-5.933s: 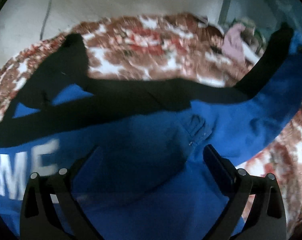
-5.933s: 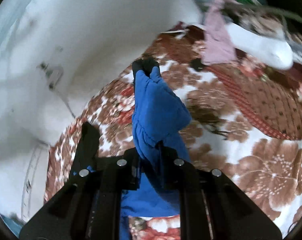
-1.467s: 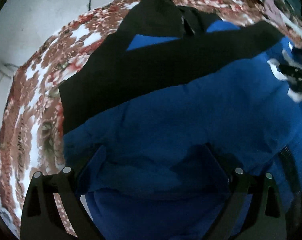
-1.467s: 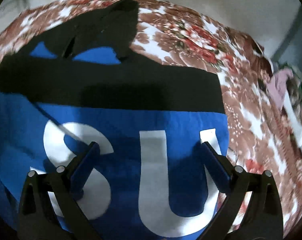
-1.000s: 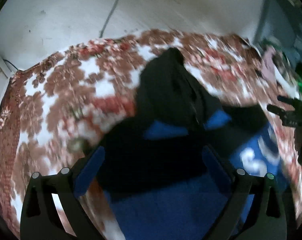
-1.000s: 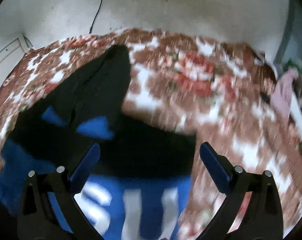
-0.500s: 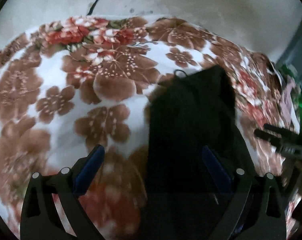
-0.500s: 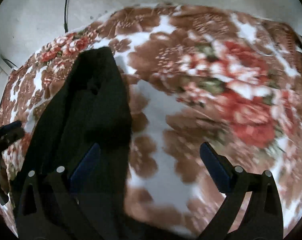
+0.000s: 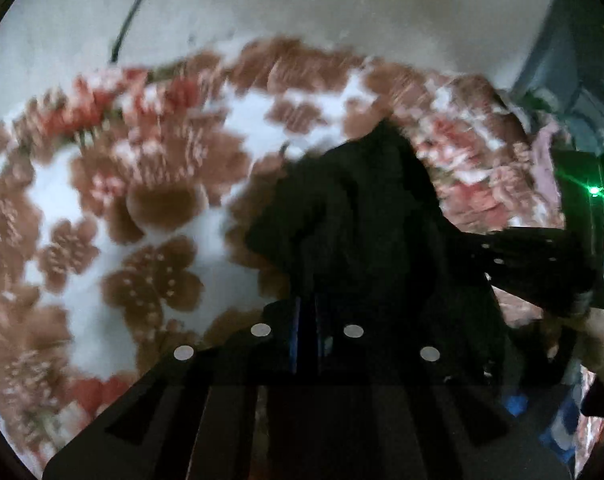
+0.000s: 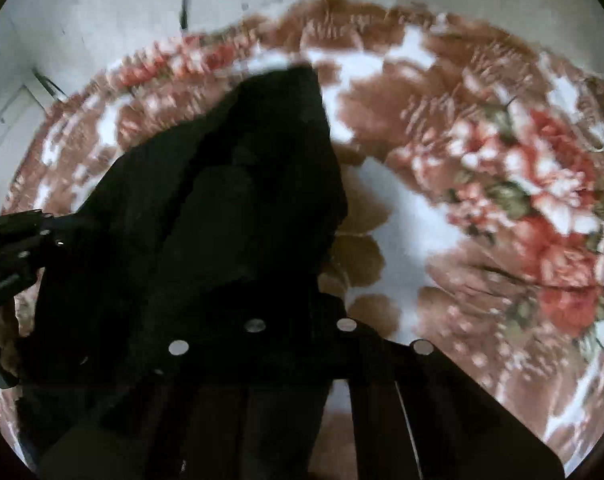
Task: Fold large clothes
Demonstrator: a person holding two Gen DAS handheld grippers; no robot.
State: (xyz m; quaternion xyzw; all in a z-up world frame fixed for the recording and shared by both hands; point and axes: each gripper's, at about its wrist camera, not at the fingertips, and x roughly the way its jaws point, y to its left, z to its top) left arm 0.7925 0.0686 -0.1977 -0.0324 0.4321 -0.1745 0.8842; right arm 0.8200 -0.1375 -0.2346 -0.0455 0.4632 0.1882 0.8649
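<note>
Tongs gripping the black hood of a garment on a floral bed.

Left tongs [image 9: 307, 312] are pinching together on the black hood [image 9: 361, 208], which is lying bunched on the flowered blanket [image 9: 102, 208] near the pale wall [image 9: 341, 8]. Right tongs [image 10: 298, 312] are likewise clamping dark hood cloth at its other side. Each wrist view is catching the other tool at its edge, and both pictures are blurring.

Dim light, heavy motion blur on floral blanket [image 9: 150, 208], fisheye edges dark, green glare right
</note>
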